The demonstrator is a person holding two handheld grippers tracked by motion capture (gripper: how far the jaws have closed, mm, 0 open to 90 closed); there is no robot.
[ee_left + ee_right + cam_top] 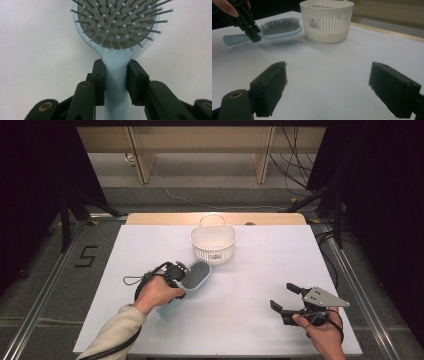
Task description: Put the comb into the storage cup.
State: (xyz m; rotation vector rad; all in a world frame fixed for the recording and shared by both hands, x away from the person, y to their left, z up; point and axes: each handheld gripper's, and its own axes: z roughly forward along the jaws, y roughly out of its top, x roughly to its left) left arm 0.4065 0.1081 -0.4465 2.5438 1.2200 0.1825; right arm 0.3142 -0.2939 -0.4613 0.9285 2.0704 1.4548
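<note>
A light blue hairbrush (195, 276) with a grey bristle pad hangs just above the white table, level and bristles up. My left gripper (176, 273) is shut on its handle (116, 82), close below the brush head (117, 22). The right gripper view shows the hairbrush (275, 29) lifted off the table, its shadow underneath. A white slatted basket (213, 243) stands just beyond the brush head. My right gripper (287, 299) rests low at the table's near right, jaws wide open with nothing between them (332, 92).
The white sheet (260, 270) covers the table, with a wooden edge (165, 218) showing at the back. Dark stands and cables flank the table. The basket (326, 20) has a looped handle at its far side.
</note>
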